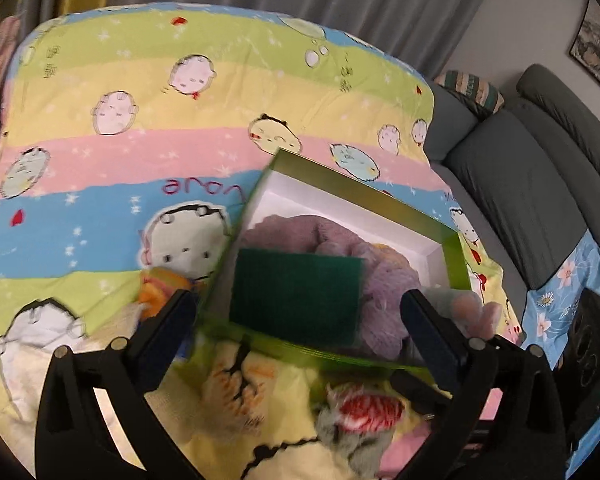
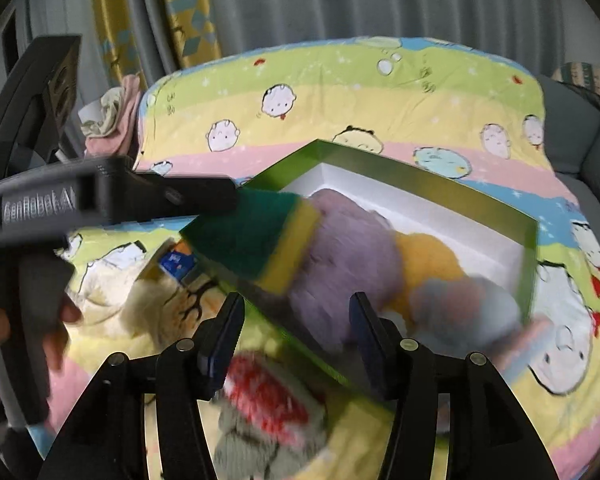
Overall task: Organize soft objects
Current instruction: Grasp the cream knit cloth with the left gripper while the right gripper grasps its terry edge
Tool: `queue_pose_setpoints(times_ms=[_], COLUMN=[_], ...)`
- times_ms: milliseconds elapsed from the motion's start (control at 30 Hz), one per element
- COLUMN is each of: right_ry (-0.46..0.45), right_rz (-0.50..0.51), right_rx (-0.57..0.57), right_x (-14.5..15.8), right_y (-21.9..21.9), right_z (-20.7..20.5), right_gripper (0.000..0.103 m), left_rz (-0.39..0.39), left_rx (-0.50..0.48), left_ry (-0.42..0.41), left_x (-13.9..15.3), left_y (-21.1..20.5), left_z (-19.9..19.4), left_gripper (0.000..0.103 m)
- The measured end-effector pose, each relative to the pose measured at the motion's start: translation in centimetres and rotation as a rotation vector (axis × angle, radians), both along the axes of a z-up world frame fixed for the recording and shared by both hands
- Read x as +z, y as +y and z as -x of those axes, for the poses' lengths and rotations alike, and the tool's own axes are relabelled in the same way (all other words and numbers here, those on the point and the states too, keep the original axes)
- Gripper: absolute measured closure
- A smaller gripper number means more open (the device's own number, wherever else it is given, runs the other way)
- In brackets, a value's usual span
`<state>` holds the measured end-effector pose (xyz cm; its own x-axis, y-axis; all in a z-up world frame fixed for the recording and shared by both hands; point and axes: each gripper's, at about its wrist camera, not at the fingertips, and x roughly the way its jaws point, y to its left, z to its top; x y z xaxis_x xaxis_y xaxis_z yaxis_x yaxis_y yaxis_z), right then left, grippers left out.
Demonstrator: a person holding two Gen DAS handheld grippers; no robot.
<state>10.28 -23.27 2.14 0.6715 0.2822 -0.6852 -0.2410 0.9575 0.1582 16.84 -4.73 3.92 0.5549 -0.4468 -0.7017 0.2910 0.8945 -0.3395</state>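
Left wrist view: the left gripper [image 1: 300,312] stands with its jaws spread wide, and the sponge [image 1: 296,294] lies between them, green face up, touching neither pad as far as the blur lets one judge. It rests on the near rim of the box [image 1: 364,196], half over the purple plush [image 1: 384,280] already inside. So the step in hand looks like dropping the sponge into the box, with the release done. A grey toy [image 1: 356,416] with a red-and-white mouth lies on the quilt [image 1: 100,160] just outside the box, below the gripper.

Right wrist view: the right gripper [image 2: 296,340] is about half open with nothing clamped (the box's near rim and the plush merely pass behind its fingers). The sponge [image 2: 260,236] shows its yellow underside, lying against the plush [image 2: 340,256], with a yellow toy [image 2: 428,260] farther along in the box [image 2: 440,184]. The left gripper [image 2: 228,196] reaches in from the left, its tip beside the sponge.

Next, I judge, the left should back off clear of the sponge, and the right should come down on the grey toy [image 2: 268,420] just below it, jaws astride its soft body before squeezing.
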Motion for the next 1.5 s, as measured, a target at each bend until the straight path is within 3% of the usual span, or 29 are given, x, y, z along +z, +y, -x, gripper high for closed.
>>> queue_pose_setpoints(times_ms=[133, 400, 800, 1133, 1300, 1500], right_ry=[-0.015, -0.03, 0.027, 0.042, 0.008, -0.033], right_rz=[-0.034, -0.1, -0.123, -0.043, 0.025, 0.104], right_rx=[-0.013, 0.0, 0.084, 0.191, 0.209, 0.25], right_x=[0.7, 1.2, -1.2, -3.0, -3.3, -4.0], right_y=[-0.7, -0.2, 3.2, 9.2, 12.2, 15.3], right_z=[2.8, 7.0, 9.3, 8.2, 6.0, 3.1], right_gripper=[0.046, 0.045, 0.044, 0.044, 0.044, 0.044], left_rz=[0.015, -0.032, -0.045, -0.065, -0.014, -0.029], left_rx=[0.035, 0.123, 0.268, 0.311, 0.308, 0.325], left_ry=[-0.017, -0.024, -0.05, 0.023, 0.04, 0.06], left_x=[1.1, 1.9, -1.6, -7.3, -8.1, -9.1], left_y=[2.8, 8.2, 14.4, 17.6, 18.3, 18.6], left_z=[2.1, 6.3, 10.8, 10.8, 9.9, 9.1], left_gripper=[0.001, 0.001, 0.001, 0.001, 0.001, 0.001])
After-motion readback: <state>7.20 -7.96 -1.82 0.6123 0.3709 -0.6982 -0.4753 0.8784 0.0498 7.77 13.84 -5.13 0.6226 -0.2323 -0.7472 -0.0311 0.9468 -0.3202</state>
